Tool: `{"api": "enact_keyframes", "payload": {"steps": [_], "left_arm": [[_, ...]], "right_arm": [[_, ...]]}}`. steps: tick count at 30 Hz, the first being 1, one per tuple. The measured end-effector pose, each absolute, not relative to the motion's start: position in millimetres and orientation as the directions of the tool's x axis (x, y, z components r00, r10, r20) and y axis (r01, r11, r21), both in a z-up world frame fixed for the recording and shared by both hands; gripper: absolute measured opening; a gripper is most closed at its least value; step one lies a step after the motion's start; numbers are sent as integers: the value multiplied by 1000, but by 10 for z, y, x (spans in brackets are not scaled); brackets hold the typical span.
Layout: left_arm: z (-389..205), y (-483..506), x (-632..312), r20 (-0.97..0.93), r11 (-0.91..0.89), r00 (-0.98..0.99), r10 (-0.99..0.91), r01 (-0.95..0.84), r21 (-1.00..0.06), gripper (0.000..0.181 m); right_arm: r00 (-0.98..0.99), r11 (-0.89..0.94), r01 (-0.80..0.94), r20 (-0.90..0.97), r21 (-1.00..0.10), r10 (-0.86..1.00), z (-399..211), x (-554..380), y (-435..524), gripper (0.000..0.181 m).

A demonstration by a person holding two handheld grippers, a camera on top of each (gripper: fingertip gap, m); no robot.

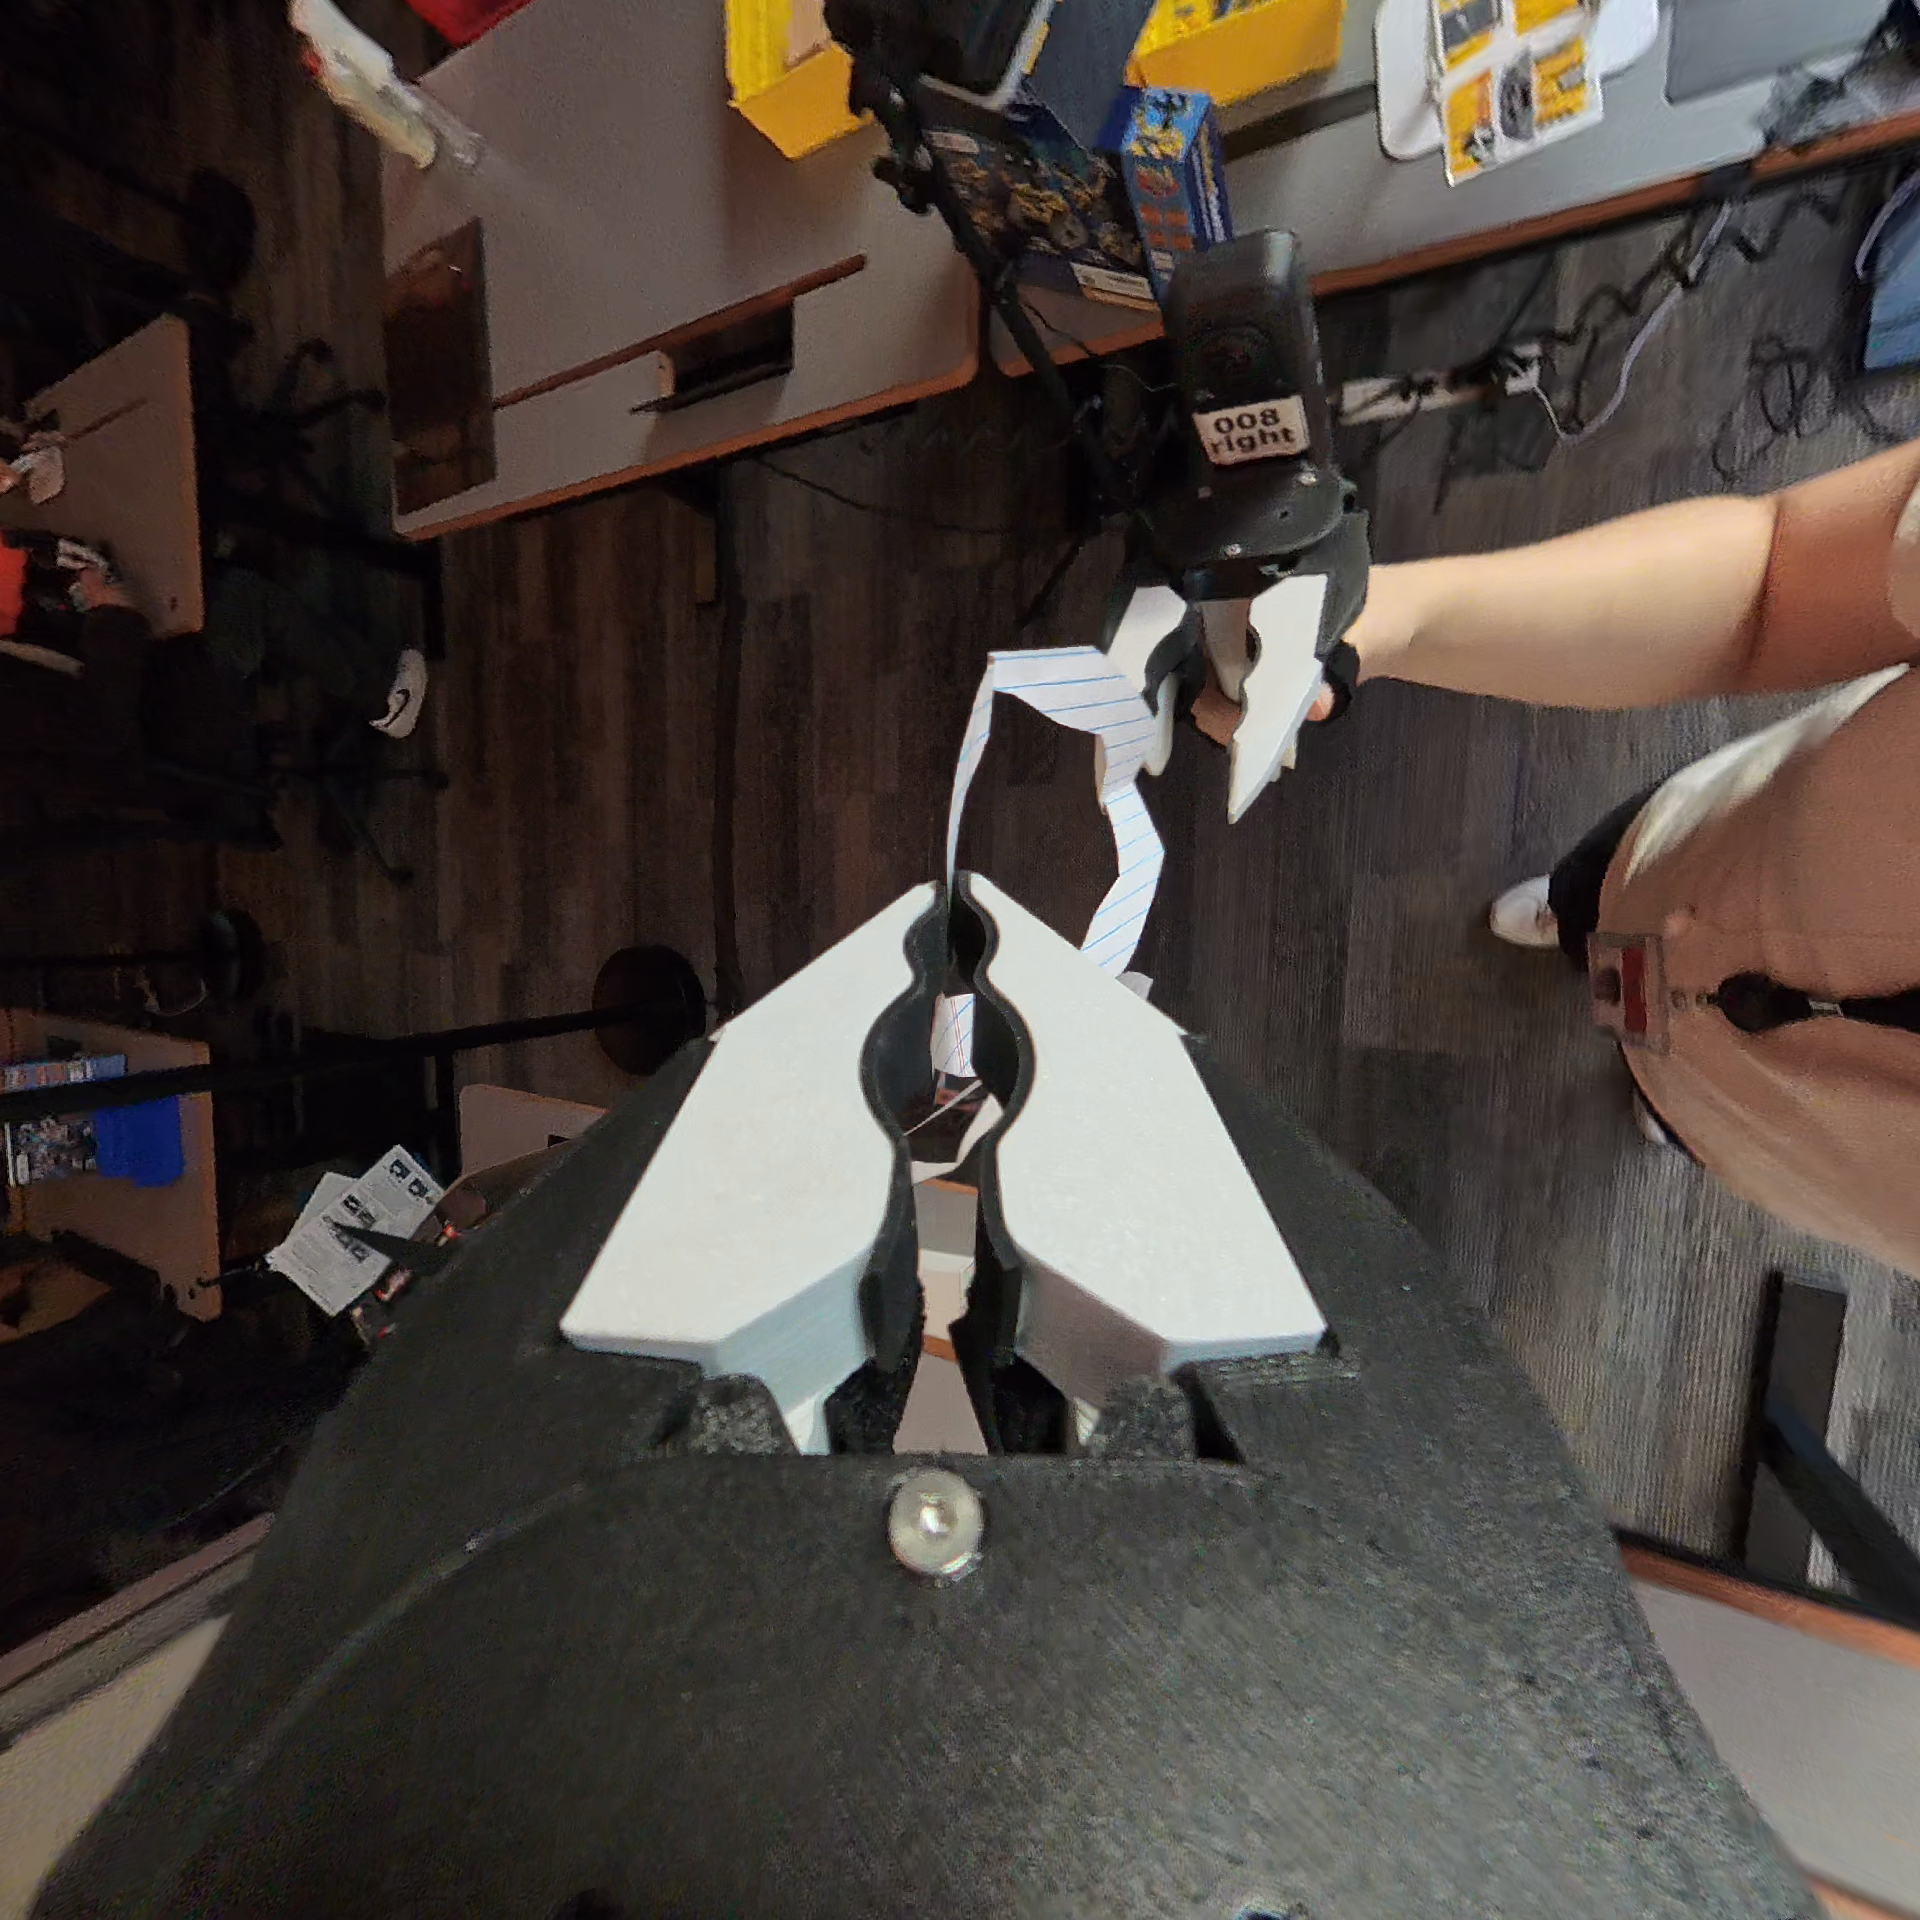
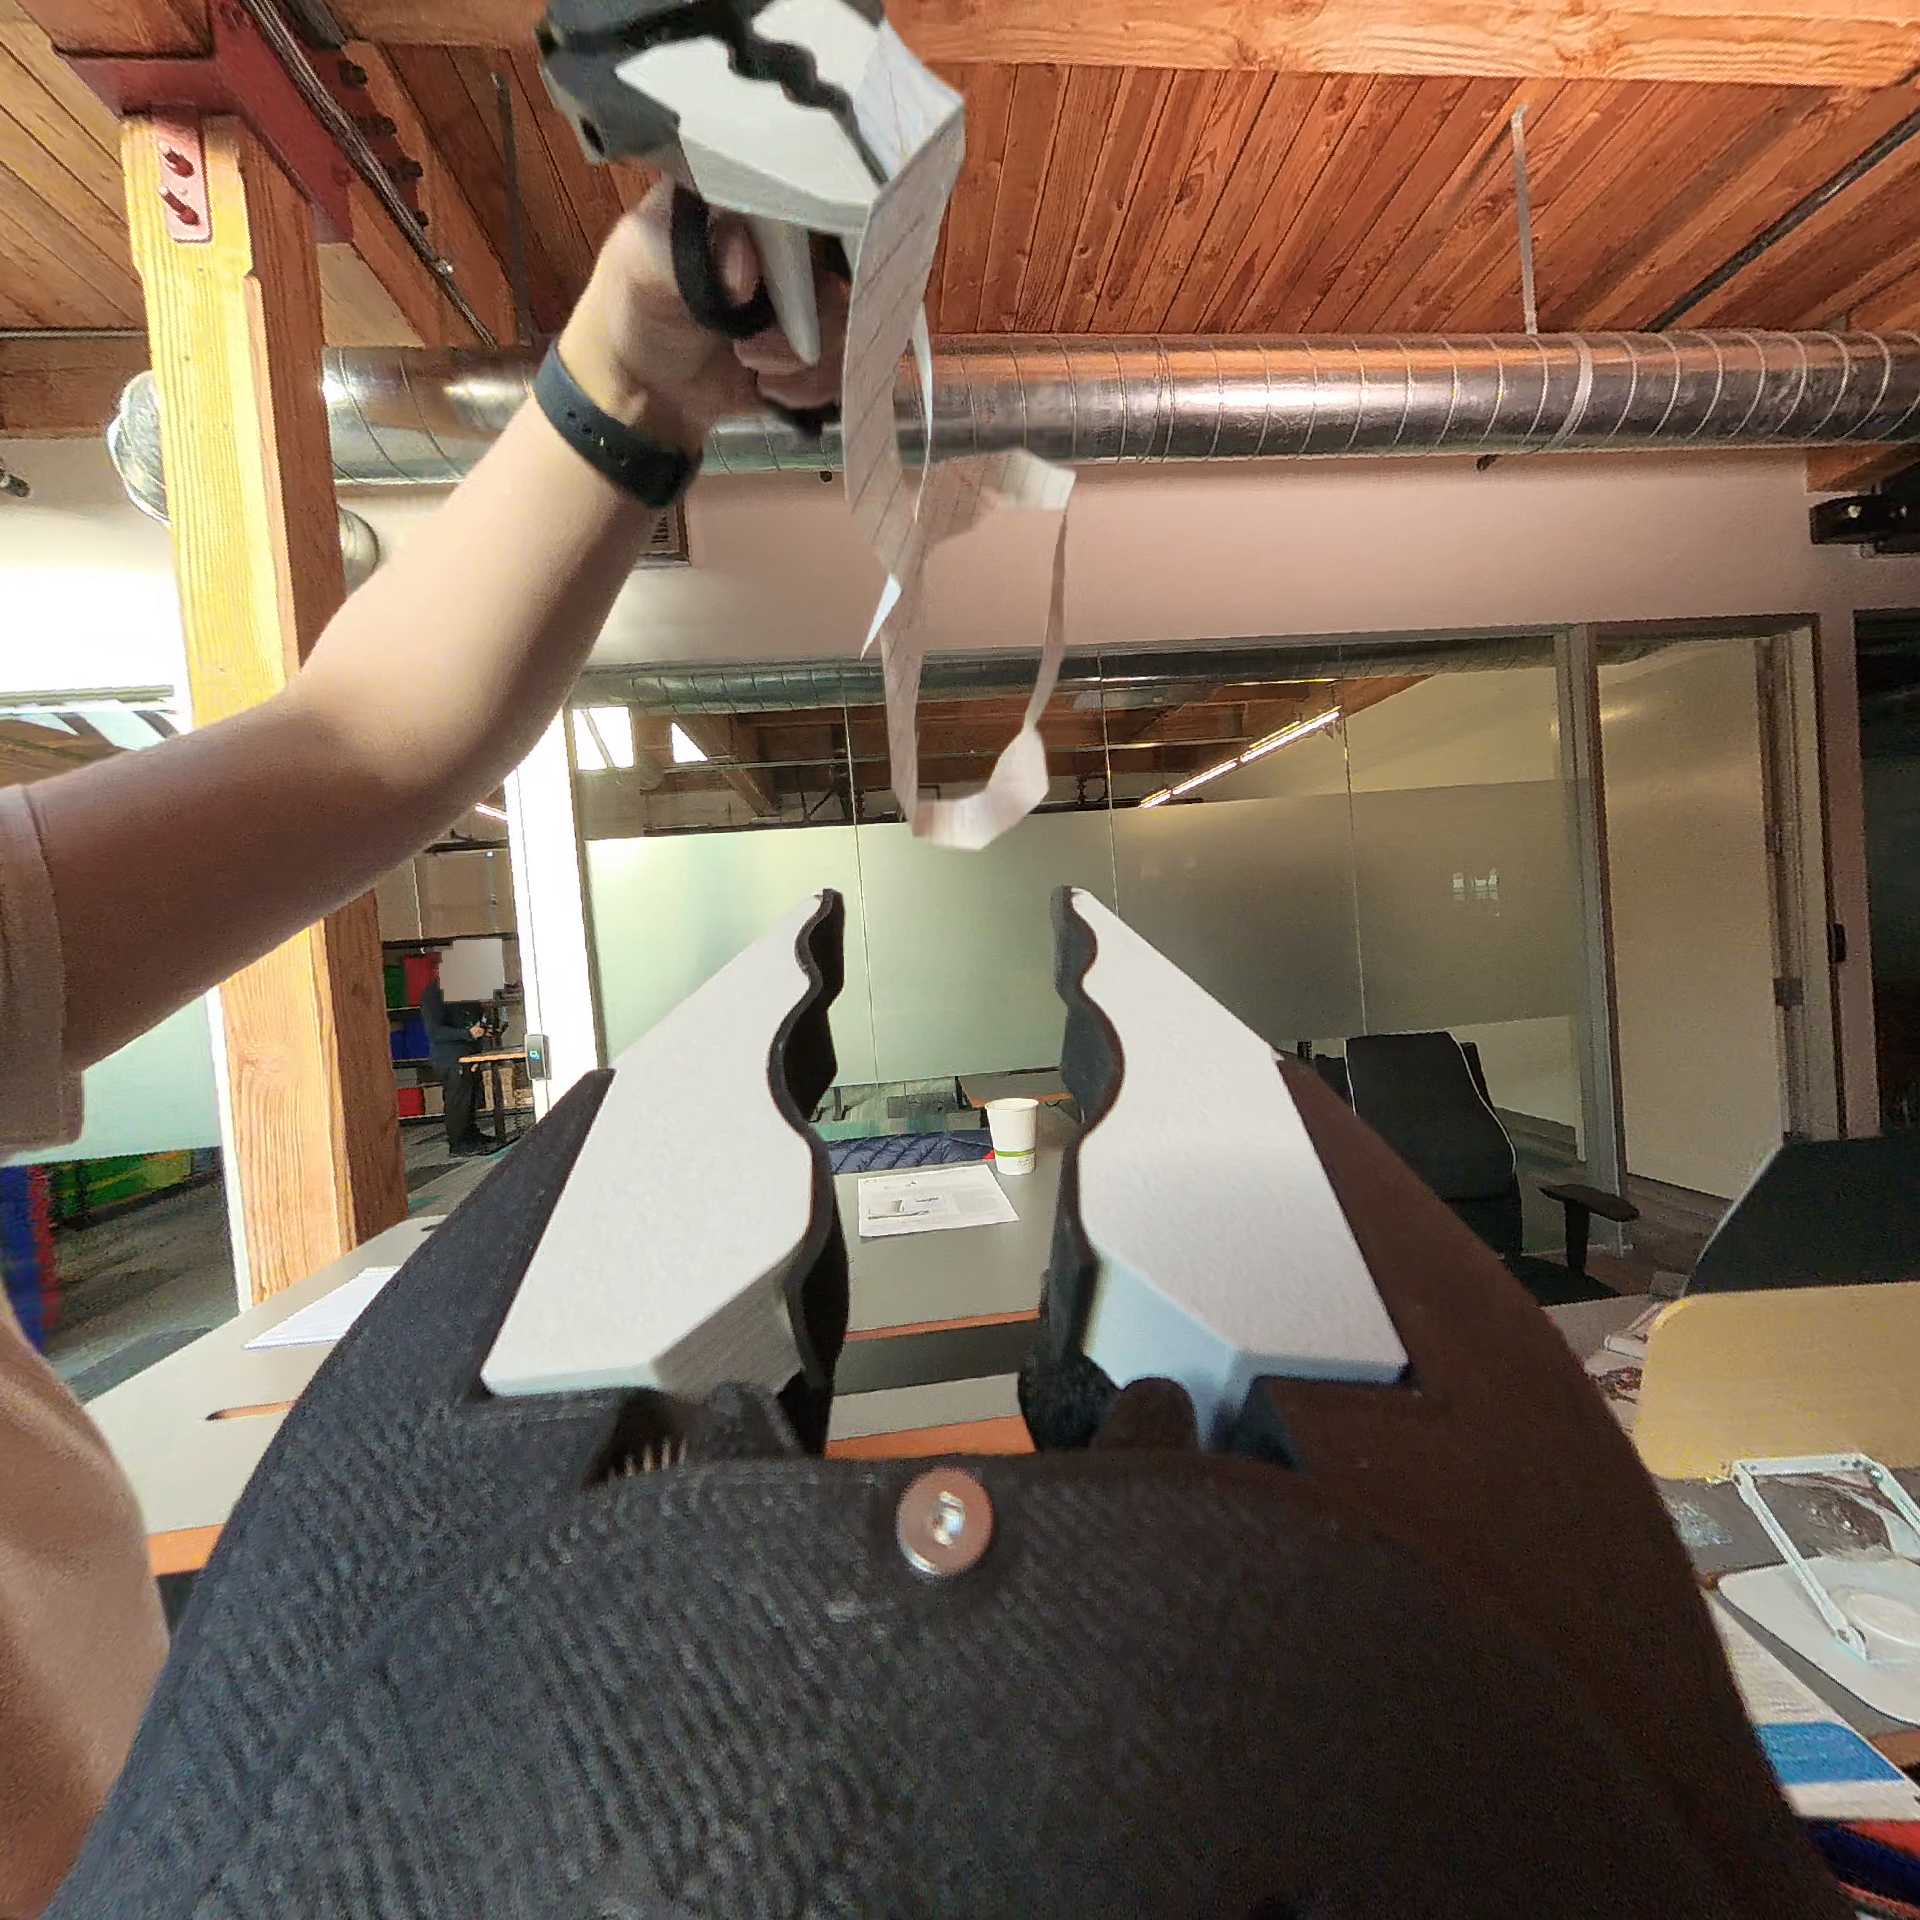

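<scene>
- Where the left gripper [image 1: 958,894] meets at its tips, the jaws are pinched together on a strip of lined paper [image 1: 1127,831], which loops off toward 1 o'clock.
- Paper strip: thin, very light, limp, curling; likely tears easily. Best hold looks like flat across its width, near an end.
- Right gripper [image 2: 945,914]: jaws apart, nothing between them; white fingers [image 2: 675,1143] with wavy black liners. The strip's loose end hangs just beyond the tips at 12 o'clock.
- Farther: grey desk [image 2: 935,1278], paper cup [image 2: 1012,1135], wood plank ceiling [image 2: 1351,187], ribbed metal duct [image 2: 1455,400].
</scene>
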State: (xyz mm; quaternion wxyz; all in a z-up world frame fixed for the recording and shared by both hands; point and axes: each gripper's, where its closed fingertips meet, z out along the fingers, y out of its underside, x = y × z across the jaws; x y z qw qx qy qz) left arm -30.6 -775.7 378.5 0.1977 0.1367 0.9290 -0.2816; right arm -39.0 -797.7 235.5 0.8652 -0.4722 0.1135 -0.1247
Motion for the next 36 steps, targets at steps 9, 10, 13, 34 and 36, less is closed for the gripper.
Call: {"api": "enact_keyframes", "payload": {"steps": [9,10,13,34,36], "left_arm": [[3719,-6310,49,-229,440,-874,-428,20,-898,0],[3699,-6157,22,-195,378,-862,-469,5,-926,0],[3622,-5739,-86,-125,216,-834,-538,7,-976,0],[2180,-4143,-1468,151,-221,-639,-754,31,-975,64],[1550,-4178,-1693,234,-292,-632,-739,-12,-956,57]], "right_arm": [[970,185,111,66,-976,-234,3397,178,-7089,52],[978,129,127,102,-983,-184,3505,147,-6903,51],[941,-29,331,333,-943,-67,3787,4,-6319,38],[893,-713,437,171,-549,416,3877,-570,-4293,0],[861,-696,491,175,-524,477,3782,-719,-4153,0]]}}
